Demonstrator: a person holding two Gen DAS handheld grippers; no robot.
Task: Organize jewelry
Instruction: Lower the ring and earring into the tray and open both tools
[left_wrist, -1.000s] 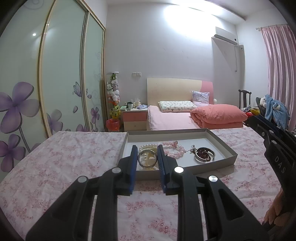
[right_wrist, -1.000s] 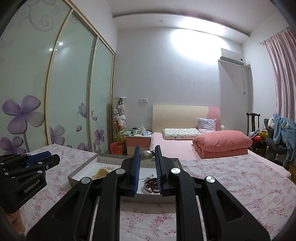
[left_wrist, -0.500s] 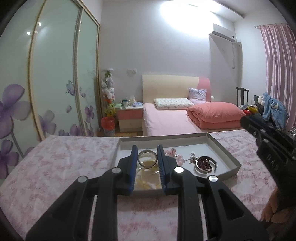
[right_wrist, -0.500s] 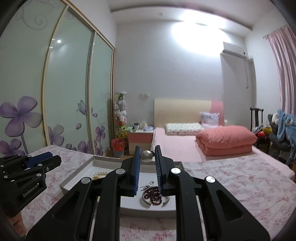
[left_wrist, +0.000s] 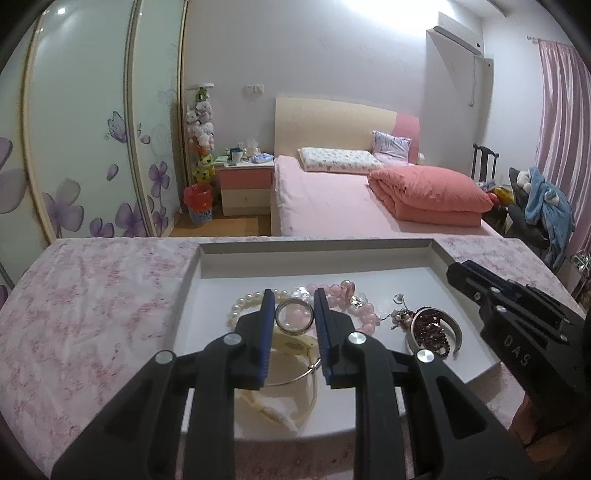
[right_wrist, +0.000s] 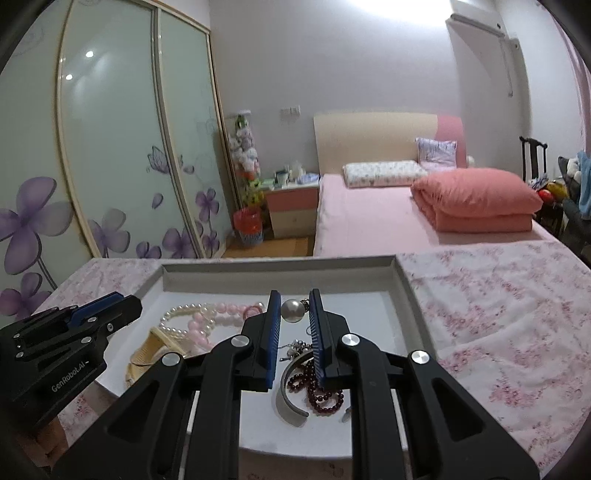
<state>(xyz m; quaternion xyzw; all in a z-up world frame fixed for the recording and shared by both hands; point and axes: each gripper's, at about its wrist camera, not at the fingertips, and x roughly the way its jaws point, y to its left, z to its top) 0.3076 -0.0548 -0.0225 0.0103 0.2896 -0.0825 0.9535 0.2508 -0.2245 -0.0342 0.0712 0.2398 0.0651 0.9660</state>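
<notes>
Change since earlier frames: both hand-held grippers carried forward and downward, from short of the tray to above its contents; tray much larger in both wrist views; jaw gaps unchanged.
Left hand-held gripper (left_wrist: 294, 300): jaws nearly closed, pinched on a silver ring (left_wrist: 294, 316), held upright between the blue pads.
Right hand-held gripper (right_wrist: 295, 301): jaws nearly closed, clamped on a pearl bead (right_wrist: 293, 310) with a small metal fitting on its right side.
Tray (left_wrist: 317, 248): shallow, grey-rimmed, white floor; set on the table (left_wrist: 92, 310) covered in pink floral cloth; directly below and ahead of both sets of fingertips.
Under the left hand-held gripper: cream bangle (left_wrist: 291, 345) and thin wire hoop (left_wrist: 295, 380), partly hidden by the fingers.
Beyond its tips: white pearl bracelet (left_wrist: 245, 302) to the left, pink bead bracelet (left_wrist: 364, 314) to the right.
Under the right hand-held gripper: silver cuff (right_wrist: 290, 397) and dark red bead bracelet (right_wrist: 319, 393), just beneath the right finger; small charm cluster (right_wrist: 295, 347) between the fingers.
In the way: own fingers covering much of the jewelry; each hand-held gripper at the edge of the other's view, near but apart.
Background: pink bed (left_wrist: 332, 199), nightstand (left_wrist: 245, 184), flowered wardrobe doors (left_wrist: 92, 122).
</notes>
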